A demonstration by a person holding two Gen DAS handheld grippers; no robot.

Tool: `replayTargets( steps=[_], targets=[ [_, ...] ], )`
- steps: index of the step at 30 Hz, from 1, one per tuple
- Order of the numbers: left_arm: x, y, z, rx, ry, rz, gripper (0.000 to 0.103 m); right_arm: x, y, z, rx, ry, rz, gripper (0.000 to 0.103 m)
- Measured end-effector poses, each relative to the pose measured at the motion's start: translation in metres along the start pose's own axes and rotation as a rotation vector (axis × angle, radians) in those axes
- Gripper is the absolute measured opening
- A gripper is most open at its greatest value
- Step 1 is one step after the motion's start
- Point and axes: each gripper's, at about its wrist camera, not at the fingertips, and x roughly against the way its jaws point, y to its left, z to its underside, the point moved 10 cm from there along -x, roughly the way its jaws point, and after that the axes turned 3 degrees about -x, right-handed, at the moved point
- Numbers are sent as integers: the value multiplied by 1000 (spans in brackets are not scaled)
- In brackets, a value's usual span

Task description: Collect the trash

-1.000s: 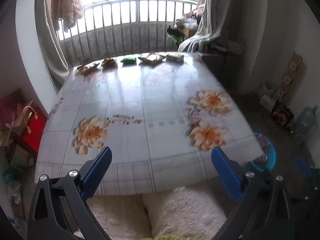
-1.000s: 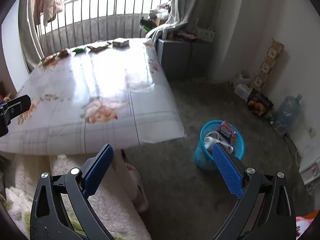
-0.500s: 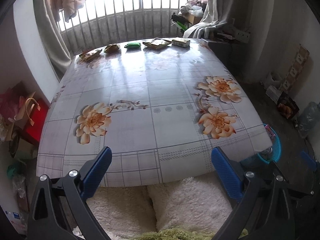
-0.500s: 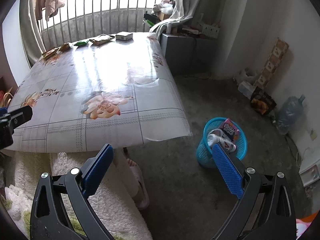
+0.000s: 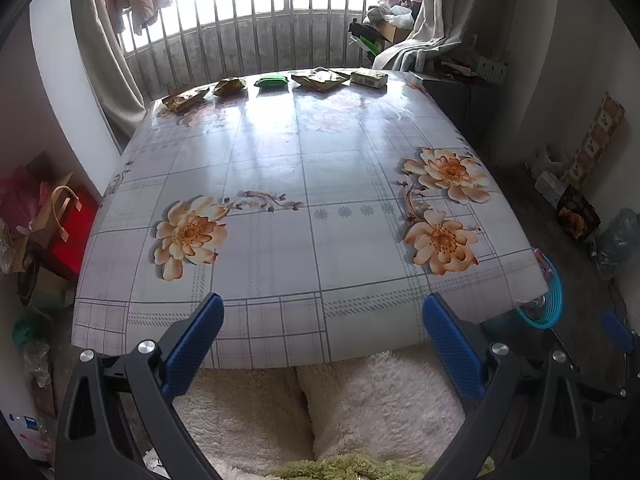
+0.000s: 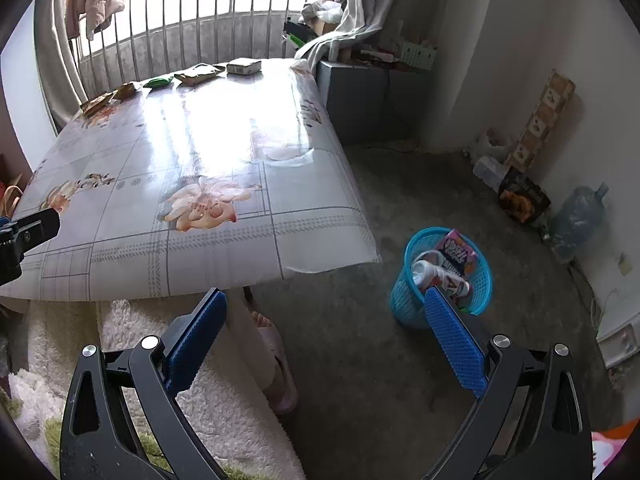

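Note:
Several pieces of trash lie in a row along the far edge of the flowered table (image 5: 280,168): a brown wrapper (image 5: 185,100), a crumpled packet (image 5: 229,86), a green packet (image 5: 272,81), a flat brown packet (image 5: 320,79) and a small box (image 5: 369,77). From the right wrist I see the same green packet (image 6: 159,81) and box (image 6: 244,66). A blue basket (image 6: 448,276) on the floor right of the table holds a pink packet and a bottle. My left gripper (image 5: 320,316) is open at the near table edge. My right gripper (image 6: 324,312) is open above the floor.
A person's fluffy white legs (image 5: 360,408) and a slippered foot (image 6: 276,356) are under the near table edge. A grey cabinet (image 6: 360,96) stands right of the table. Bags and a red box (image 5: 68,232) crowd the left. A water jug (image 6: 576,220) leans by the right wall.
Both grippers have risen and tilted down, so the table top shows more from above. Both stay open and hold nothing.

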Motion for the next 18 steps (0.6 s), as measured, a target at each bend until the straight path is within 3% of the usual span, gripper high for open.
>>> replayTargets(
  steps=[18],
  targets=[
    [0, -6, 3, -23, 14, 7, 97, 1, -1, -1, -3, -2, 3, 95]
  ],
)
